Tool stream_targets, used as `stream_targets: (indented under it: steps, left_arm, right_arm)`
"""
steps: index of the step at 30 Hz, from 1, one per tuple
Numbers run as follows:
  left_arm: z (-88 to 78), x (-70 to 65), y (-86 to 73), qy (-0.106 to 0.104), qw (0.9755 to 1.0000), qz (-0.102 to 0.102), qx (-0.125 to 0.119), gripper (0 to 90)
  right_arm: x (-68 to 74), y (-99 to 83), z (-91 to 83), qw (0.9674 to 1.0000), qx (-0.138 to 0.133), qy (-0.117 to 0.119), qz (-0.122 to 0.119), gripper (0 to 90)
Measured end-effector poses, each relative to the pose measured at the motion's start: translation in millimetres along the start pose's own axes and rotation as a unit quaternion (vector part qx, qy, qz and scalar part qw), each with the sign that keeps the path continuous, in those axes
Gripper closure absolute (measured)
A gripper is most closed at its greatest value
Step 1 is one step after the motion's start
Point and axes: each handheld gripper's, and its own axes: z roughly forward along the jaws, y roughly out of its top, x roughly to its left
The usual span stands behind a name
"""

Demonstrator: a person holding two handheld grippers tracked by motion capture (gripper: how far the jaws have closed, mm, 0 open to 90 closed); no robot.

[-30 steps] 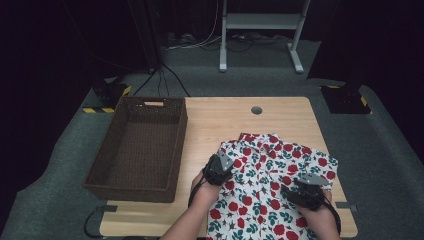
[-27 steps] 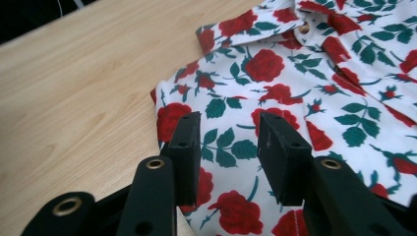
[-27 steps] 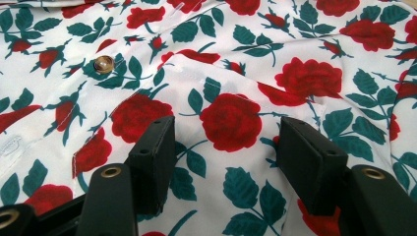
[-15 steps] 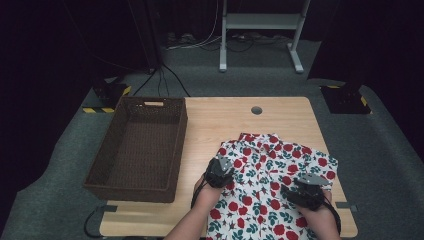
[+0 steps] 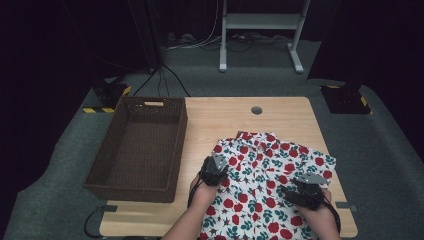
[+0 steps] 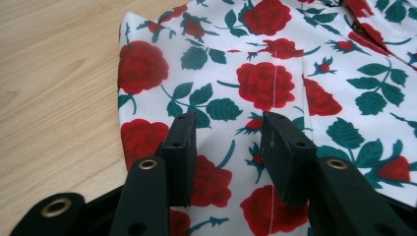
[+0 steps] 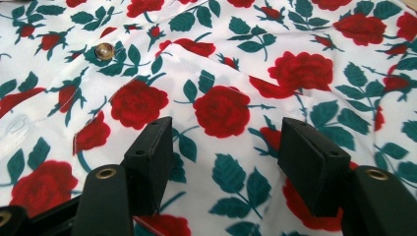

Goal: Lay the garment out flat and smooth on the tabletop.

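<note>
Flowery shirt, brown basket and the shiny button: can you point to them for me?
Flowery shirt (image 5: 260, 170): high view, middle of its spread cloth.
Brown basket (image 5: 112, 187): high view, its near rim.
Button (image 7: 104, 50): right gripper view, centre of the button on the shirt.

Grey carpet floor (image 5: 390, 165), dark room, white metal stand (image 5: 260, 30).

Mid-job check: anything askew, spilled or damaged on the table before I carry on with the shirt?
Nothing spilled or damaged. The rose-print shirt lies rumpled, its near part hanging over the table's front edge, with a raised fold near a button. The wicker basket sits upright at the left edge.
</note>
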Motion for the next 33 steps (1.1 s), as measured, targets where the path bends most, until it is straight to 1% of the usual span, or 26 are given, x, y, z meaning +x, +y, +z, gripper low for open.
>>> stream_targets:
  steps: [2, 4, 6, 9, 16, 18, 20, 21, 23, 26, 28, 29, 31, 33]
  left_arm:
    - [-0.5, 3.4, -0.2, 0.006, 1.0000, 0.002, 0.003, 58.4]
    - [-1.0, 8.9, -1.1, 0.011, 0.9999, -0.004, 0.006, 58.3]
    - [-1.9, 14.5, -2.6, 0.019, 0.9998, -0.005, 0.009, 58.3]
    - [-3.5, 20.9, -5.0, 0.022, 0.9996, -0.012, 0.010, 57.8]
    - [-2.7, 25.0, -3.9, 0.033, 0.9993, -0.011, 0.015, 57.2]
    - [-1.1, 26.7, -3.5, 0.038, 0.9991, -0.015, 0.014, 57.2]
    - [0.0, 27.8, -3.4, 0.039, 0.9989, -0.020, 0.013, 57.1]
    - [-0.1, 28.1, -3.3, 0.039, 0.9989, -0.023, 0.013, 57.0]
    - [-1.2, 28.4, -3.6, 0.038, 0.9989, -0.021, 0.015, 56.8]
    - [-3.4, 31.4, -4.6, 0.029, 0.9989, -0.034, 0.016, 52.1]
    - [-7.5, 31.5, -5.4, 0.017, 0.9990, -0.040, 0.009, 49.5]
    - [-11.6, 30.6, -5.2, 0.008, 0.9990, -0.044, 0.002, 47.9]
    - [-22.5, 26.7, -5.1, -0.010, 0.9990, -0.040, -0.017, 45.0]
    - [-32.6, 22.5, -5.7, -0.030, 0.9988, -0.030, -0.024, 41.6]
  right_arm:
    - [-0.3, -0.3, -1.0, 1.0000, 0.000, 0.000, 0.000, 38.3]
    - [-1.3, -1.1, -1.2, 1.0000, 0.002, 0.000, -0.002, 38.4]
    - [-2.2, -2.2, -1.0, 1.0000, 0.006, 0.000, -0.001, 38.6]
    - [-3.9, -2.7, -0.2, 1.0000, 0.008, 0.001, 0.001, 39.2]
    - [-6.1, 3.5, 7.4, 1.0000, 0.006, -0.001, 0.003, 39.6]
    - [-5.5, 5.7, 9.3, 0.9999, 0.008, -0.003, 0.007, 39.7]
    - [-5.7, 8.4, 12.0, 1.0000, 0.008, -0.003, 0.005, 39.7]
    - [-6.6, 10.8, 14.0, 0.9999, 0.010, -0.003, 0.000, 39.7]
    - [-9.4, 15.2, 17.6, 0.9999, 0.015, -0.002, 0.002, 39.7]
    - [-10.6, 19.5, 20.6, 0.9998, 0.020, -0.003, 0.002, 39.7]
    - [-10.1, 20.4, 21.1, 0.9997, 0.023, -0.004, 0.004, 39.7]
    - [-9.8, 20.8, 21.2, 0.9997, 0.024, -0.004, 0.006, 39.7]
    - [-9.5, 21.3, 21.3, 0.9996, 0.025, -0.006, 0.006, 39.8]
    - [-9.3, 21.0, 21.3, 0.9997, 0.024, -0.007, 0.007, 39.6]
